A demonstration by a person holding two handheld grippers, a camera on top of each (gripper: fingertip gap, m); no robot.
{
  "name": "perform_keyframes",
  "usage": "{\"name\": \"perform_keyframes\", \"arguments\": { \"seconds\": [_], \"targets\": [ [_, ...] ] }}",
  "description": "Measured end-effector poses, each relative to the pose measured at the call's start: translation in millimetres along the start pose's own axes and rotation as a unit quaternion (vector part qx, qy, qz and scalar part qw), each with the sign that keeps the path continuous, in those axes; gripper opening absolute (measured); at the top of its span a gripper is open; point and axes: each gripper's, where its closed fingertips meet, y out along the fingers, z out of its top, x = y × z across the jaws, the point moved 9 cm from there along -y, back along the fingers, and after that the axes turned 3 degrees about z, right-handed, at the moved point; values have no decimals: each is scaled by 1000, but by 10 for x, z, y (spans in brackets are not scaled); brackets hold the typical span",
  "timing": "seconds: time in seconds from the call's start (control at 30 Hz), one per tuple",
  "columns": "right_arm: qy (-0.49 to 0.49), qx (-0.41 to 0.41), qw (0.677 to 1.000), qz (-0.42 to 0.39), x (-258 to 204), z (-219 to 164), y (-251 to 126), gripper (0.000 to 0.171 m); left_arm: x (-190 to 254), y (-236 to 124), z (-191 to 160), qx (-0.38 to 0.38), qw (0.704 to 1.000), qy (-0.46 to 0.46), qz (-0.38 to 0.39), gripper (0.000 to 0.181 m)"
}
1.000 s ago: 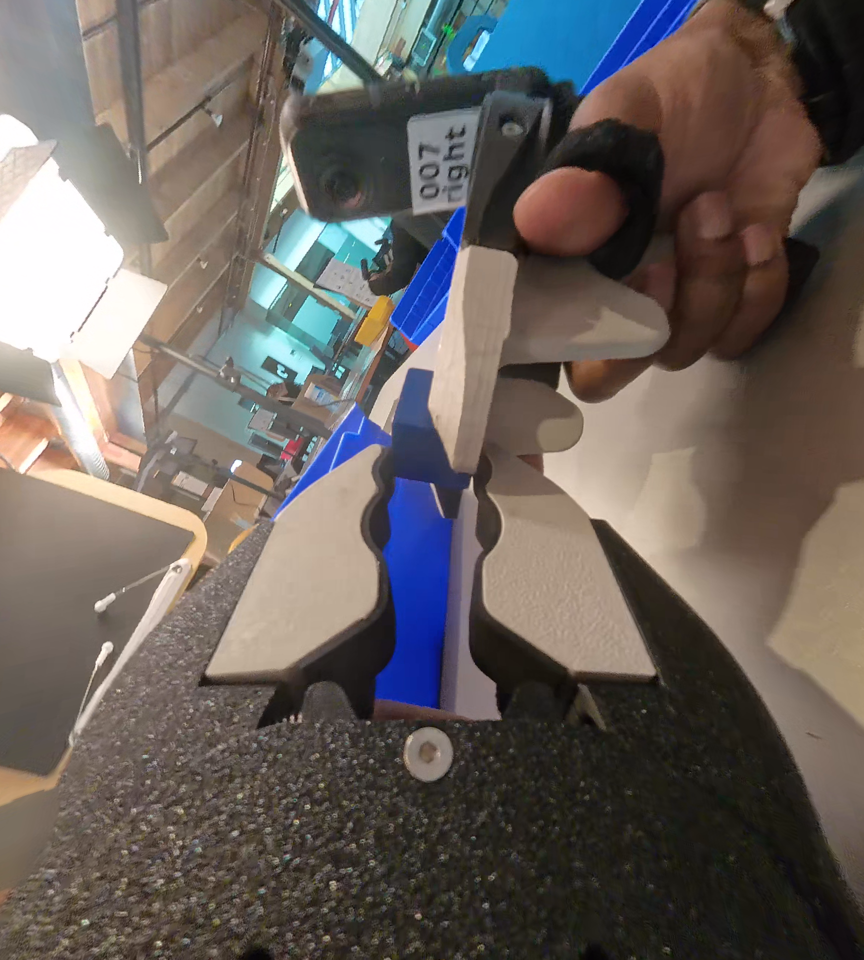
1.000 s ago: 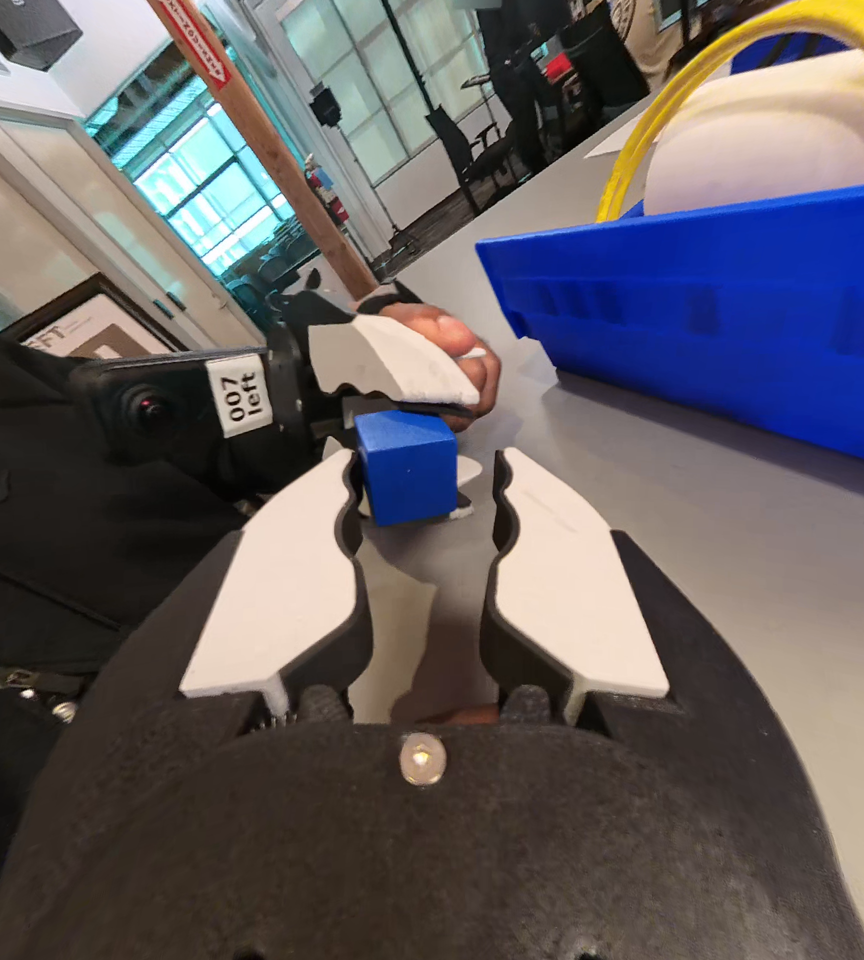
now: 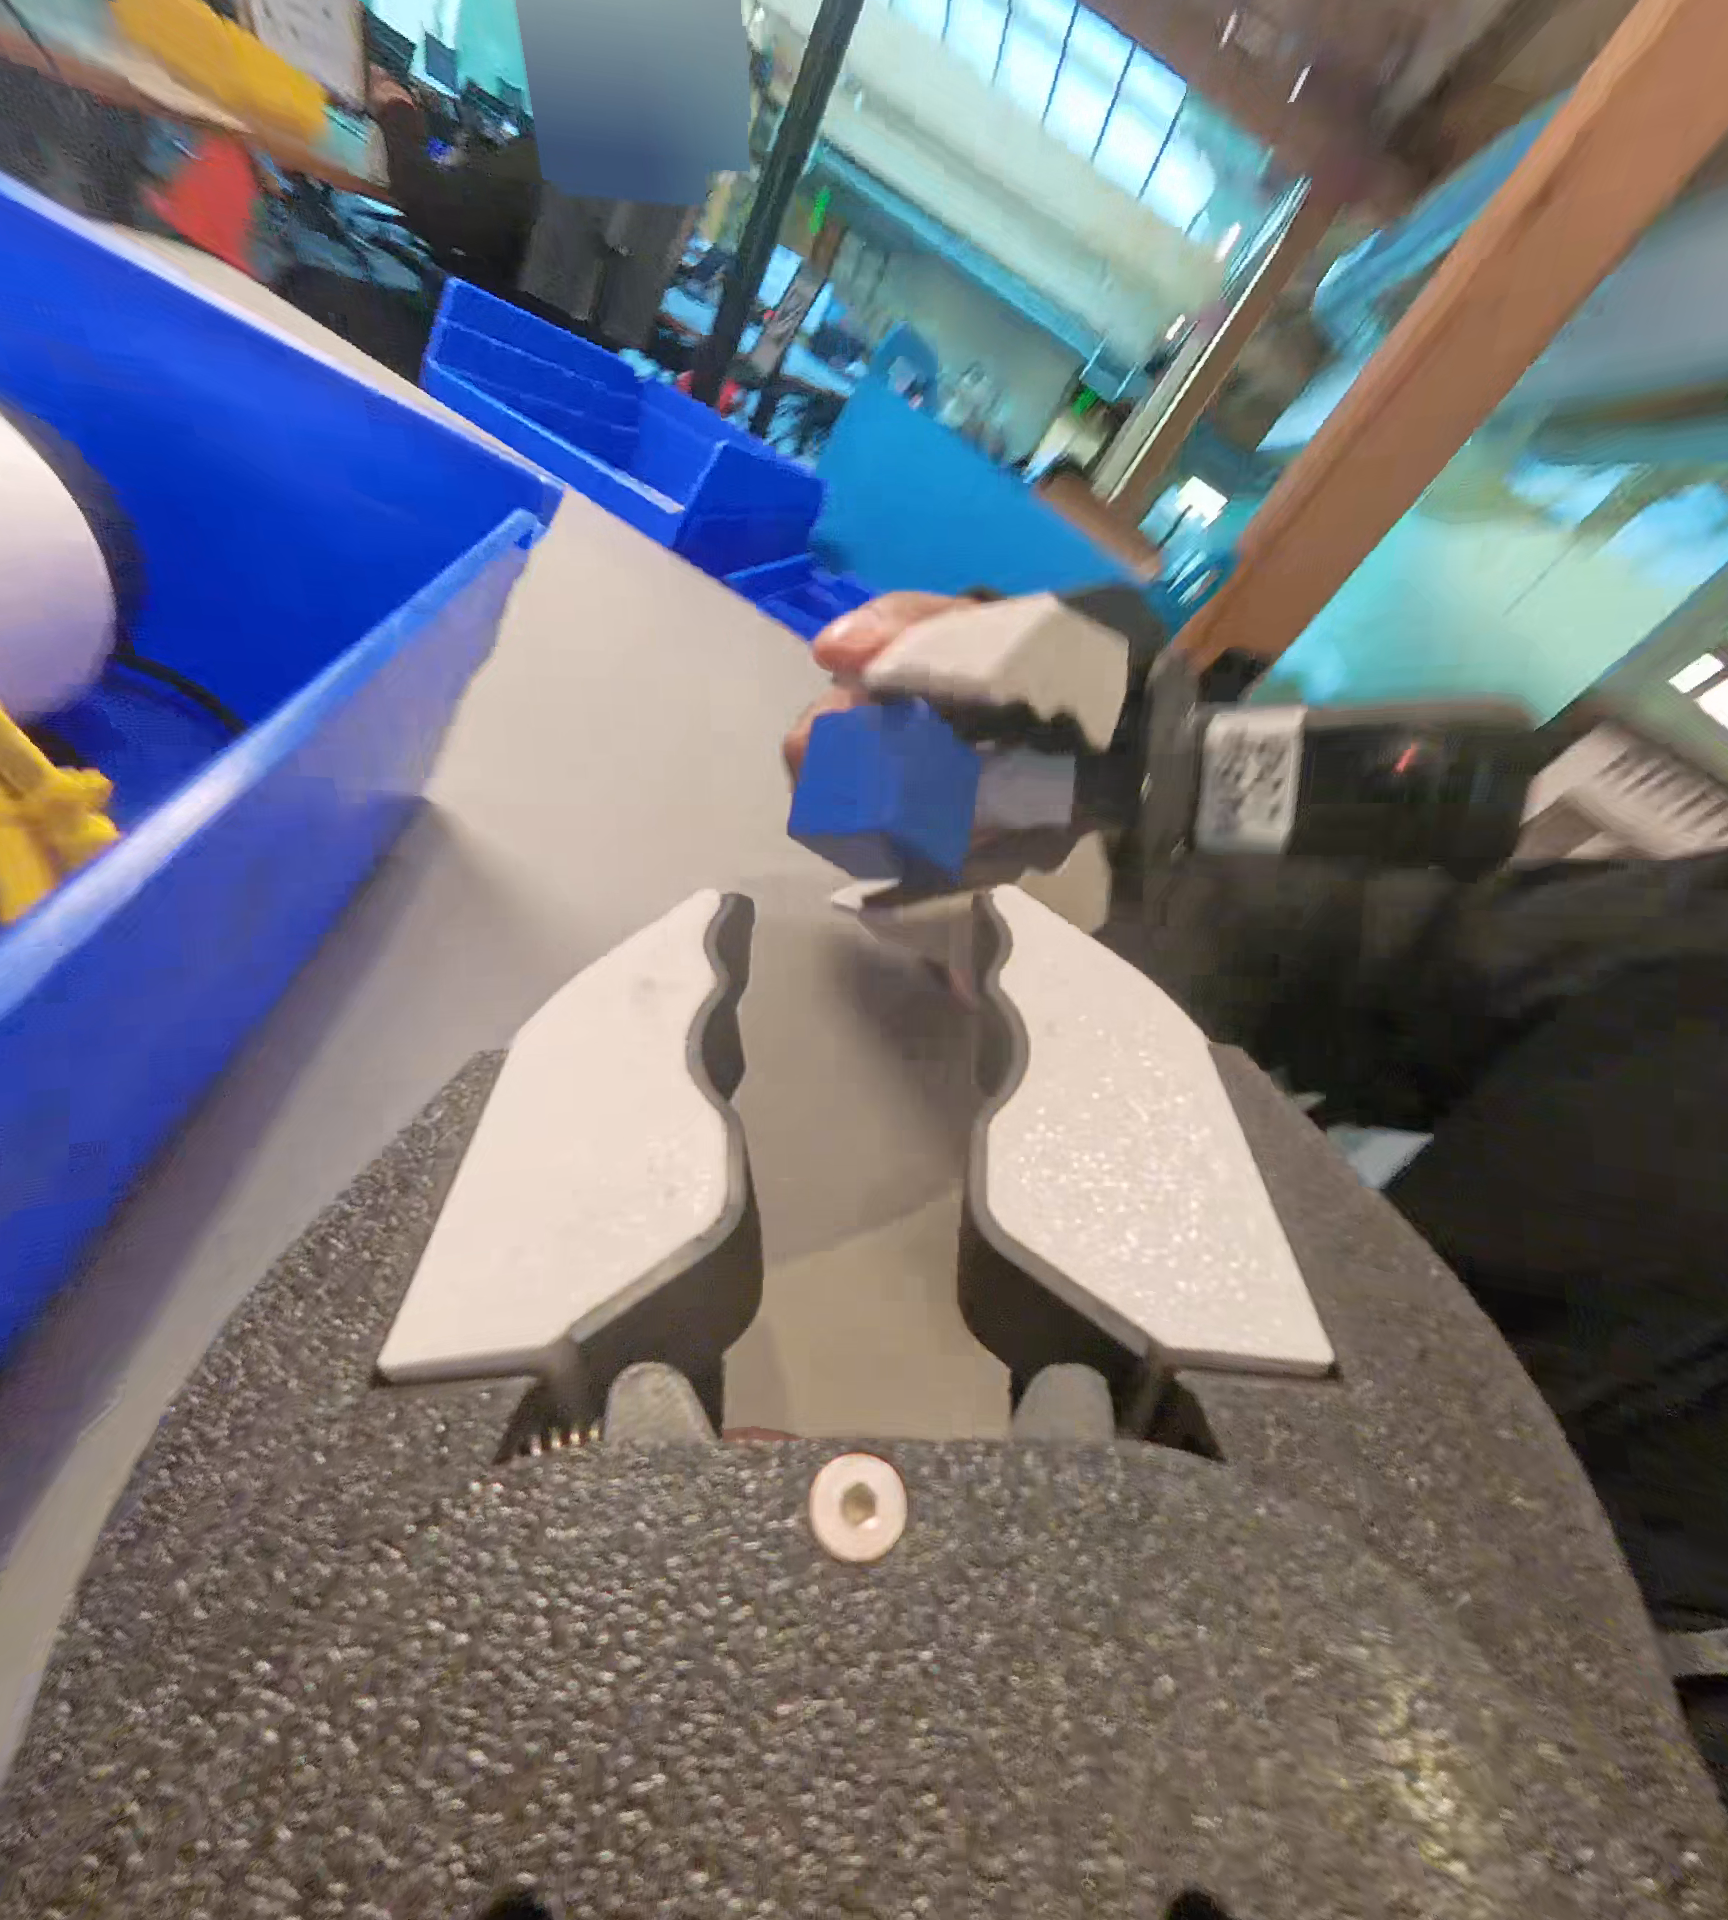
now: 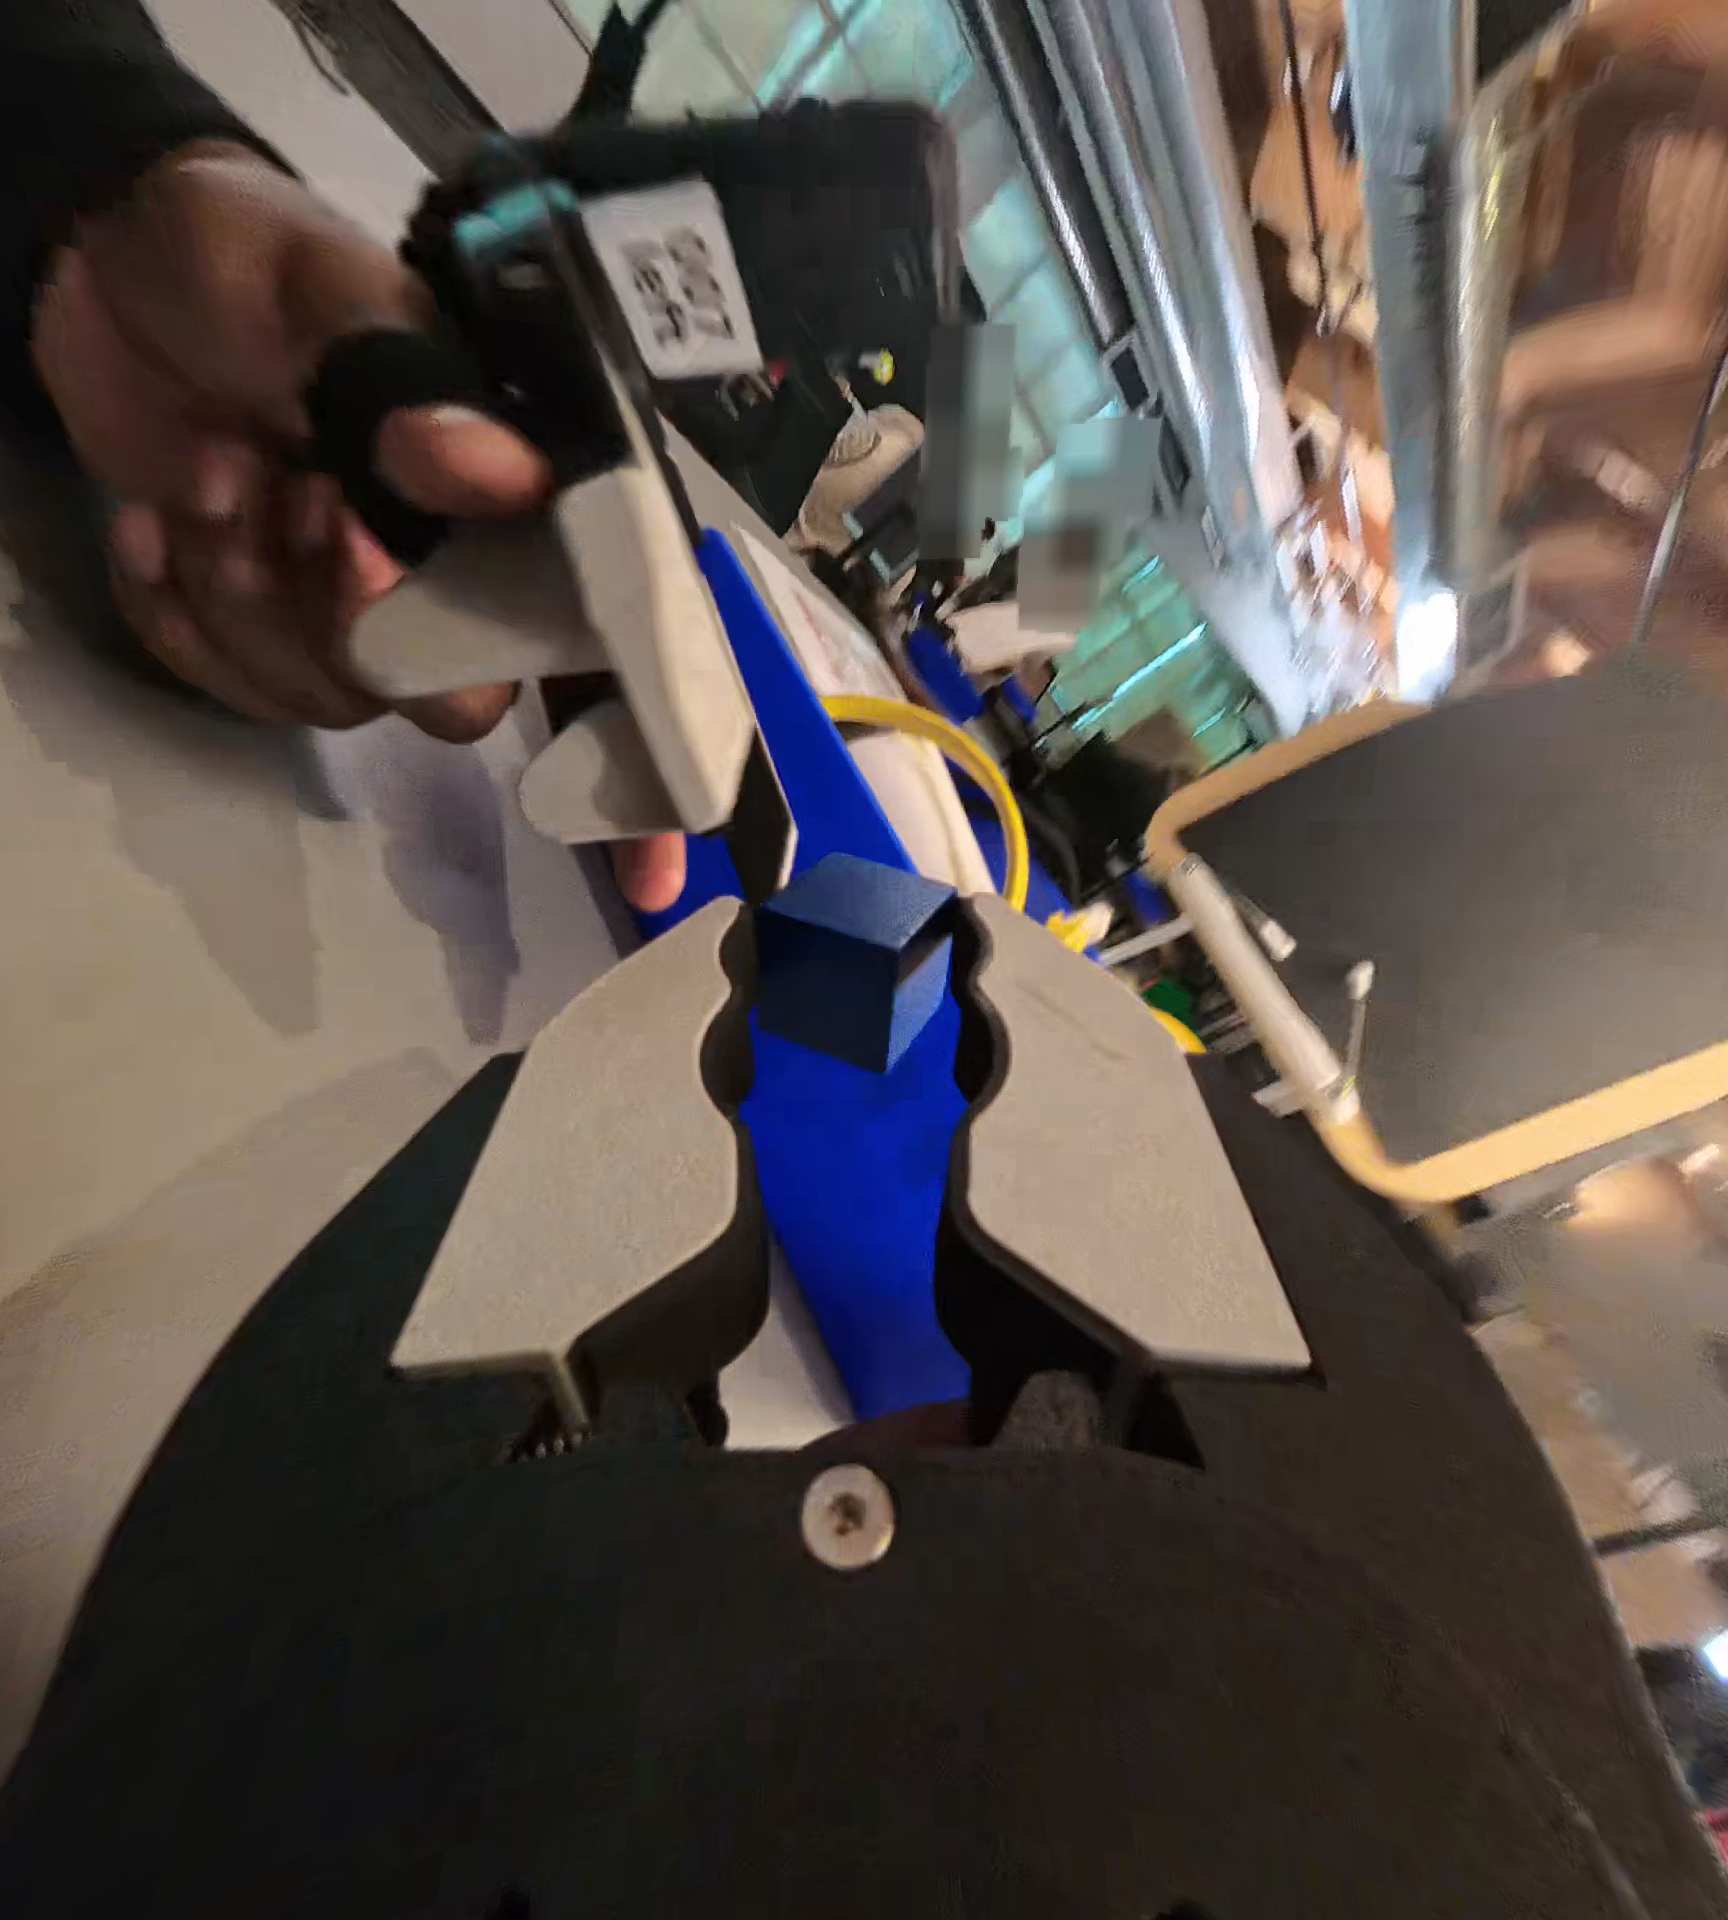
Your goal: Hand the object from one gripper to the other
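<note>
Between right gripper (image 4: 855,909) tips, cube (image 4: 849,987) now apparently sits.

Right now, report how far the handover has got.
Done: the cube sits clamped in the right gripper. In hand: the left gripper hangs open and empty, clear of the cube. Left: nothing of the handover itself, as far as I can see; the cube is not set down.

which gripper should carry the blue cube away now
Right. The right gripper already clamps the blue cube; the left gripper is open, empty and apart from it.
</note>
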Motion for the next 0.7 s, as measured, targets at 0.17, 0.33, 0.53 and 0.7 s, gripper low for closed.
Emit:
{"name": "perform_keyframes", "arguments": {
  "seconds": [0.17, 0.33, 0.53, 0.7],
  "targets": [
    [-72, 60, 996, 10, -167, 41, 99, 35, -108, 12, -37, 14, 988, -132, -83, 49],
    [-92, 96, 991, -24, -241, 55, 175, 36, -1, 63, -99, -23, 988, -104, -110, 32],
    [87, 78, 993, -18, -135, 29, 122, 37, 101, -98, 29, 38, 985, 166, 20, 31],
    [415, 89, 900, 99, 93, -105, 120, 41, 166, -183, 36, 43, 864, 458, 203, 31]
  ]
}}
